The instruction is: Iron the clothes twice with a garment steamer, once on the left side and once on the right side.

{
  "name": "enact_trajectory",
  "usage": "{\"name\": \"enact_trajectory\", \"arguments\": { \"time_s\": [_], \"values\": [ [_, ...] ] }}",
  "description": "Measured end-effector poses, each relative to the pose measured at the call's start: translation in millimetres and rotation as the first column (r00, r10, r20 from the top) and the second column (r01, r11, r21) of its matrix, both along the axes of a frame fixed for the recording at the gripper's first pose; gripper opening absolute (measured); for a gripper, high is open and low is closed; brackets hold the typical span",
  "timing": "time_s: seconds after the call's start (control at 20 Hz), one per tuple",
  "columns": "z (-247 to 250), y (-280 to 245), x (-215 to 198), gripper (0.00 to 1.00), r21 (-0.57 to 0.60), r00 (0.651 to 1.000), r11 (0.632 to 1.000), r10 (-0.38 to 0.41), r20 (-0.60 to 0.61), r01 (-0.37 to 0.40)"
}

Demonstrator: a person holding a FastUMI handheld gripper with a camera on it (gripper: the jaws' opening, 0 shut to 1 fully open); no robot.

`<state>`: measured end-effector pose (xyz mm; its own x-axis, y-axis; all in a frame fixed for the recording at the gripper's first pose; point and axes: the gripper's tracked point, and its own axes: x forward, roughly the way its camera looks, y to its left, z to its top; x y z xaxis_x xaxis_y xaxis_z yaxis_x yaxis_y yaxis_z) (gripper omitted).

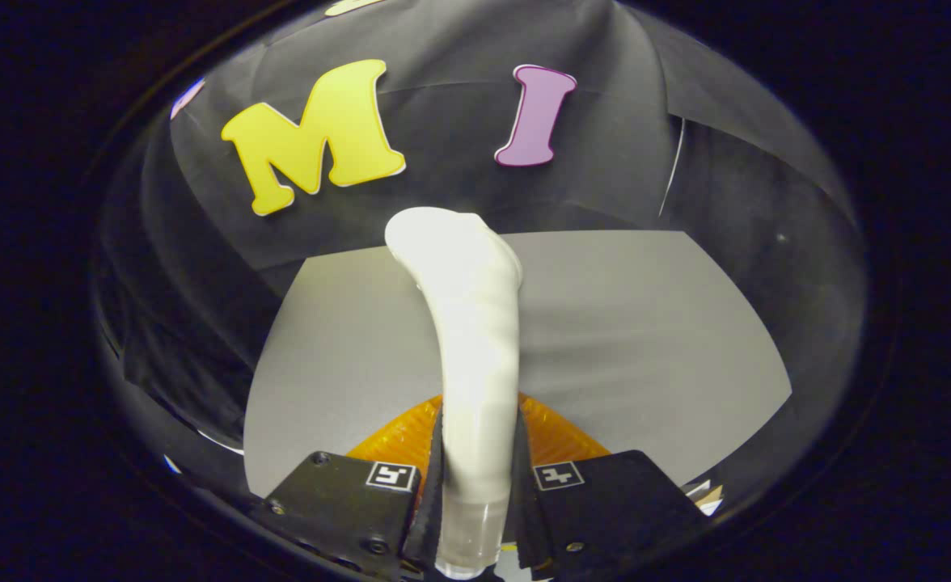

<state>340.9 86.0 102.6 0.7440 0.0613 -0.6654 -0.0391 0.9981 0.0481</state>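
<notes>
The gripper point(478, 477) pinches the white garment steamer point(469, 323) between both fingers; its head rises beyond them, above the grey surface point(645, 339).

wall: black cloth wall point(459, 162), creased, 12 o'clock | bench: grey bench point(645, 339), matte, centre through 3 o'clock | light: dim, soft sheen on bench top

The garment steamer point(471, 339) looks like smooth white plastic with a soft sheen, turning clear at its base. The gripper point(475, 485) fingers pressing its sides are matt black. The orange garment point(552, 432) shows fine ribbing; the table point(645, 339) is matt grey.
</notes>
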Motion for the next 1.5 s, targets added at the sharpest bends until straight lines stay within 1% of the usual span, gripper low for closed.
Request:
{"name": "enact_trajectory", "arguments": {
  "time_s": [0.1, 0.15, 0.25, 0.35, 0.6, 0.8, 0.9, 1.05, 1.15, 1.25, 1.4, 1.5],
  "values": [
    [0, 9, -10, 0.40, 0.055, 1.000, 0.998, -0.003, 0.003, 0.003],
    [0, 13, -19, 0.35, 0.049, 1.000, 0.999, 0.004, -0.001, -0.004],
    [5, 15, -41, 0.35, -0.004, 1.000, 1.000, 0.015, 0.021, -0.015],
    [18, 27, -64, 0.35, -0.014, 0.997, 0.999, 0.040, 0.067, -0.039],
    [70, 48, -114, 0.35, 0.028, 0.980, 0.999, 0.025, 0.195, -0.031],
    [123, 81, -160, 0.34, 0.097, 0.951, 0.992, 0.044, 0.306, -0.077],
    [147, 99, -180, 0.34, 0.130, 0.926, 0.986, 0.053, 0.374, -0.108],
    [191, 124, -205, 0.34, 0.153, 0.871, 0.978, 0.050, 0.488, -0.142],
    [224, 140, -211, 0.34, 0.144, 0.819, 0.978, 0.041, 0.572, -0.149],
    [253, 159, -215, 0.34, 0.132, 0.748, 0.980, 0.022, 0.664, -0.146],
    [300, 186, -218, 0.34, 0.113, 0.621, 0.984, -0.004, 0.784, -0.137],
    [324, 203, -215, 0.34, 0.116, 0.557, 0.985, -0.025, 0.830, -0.129]
  ]
}}
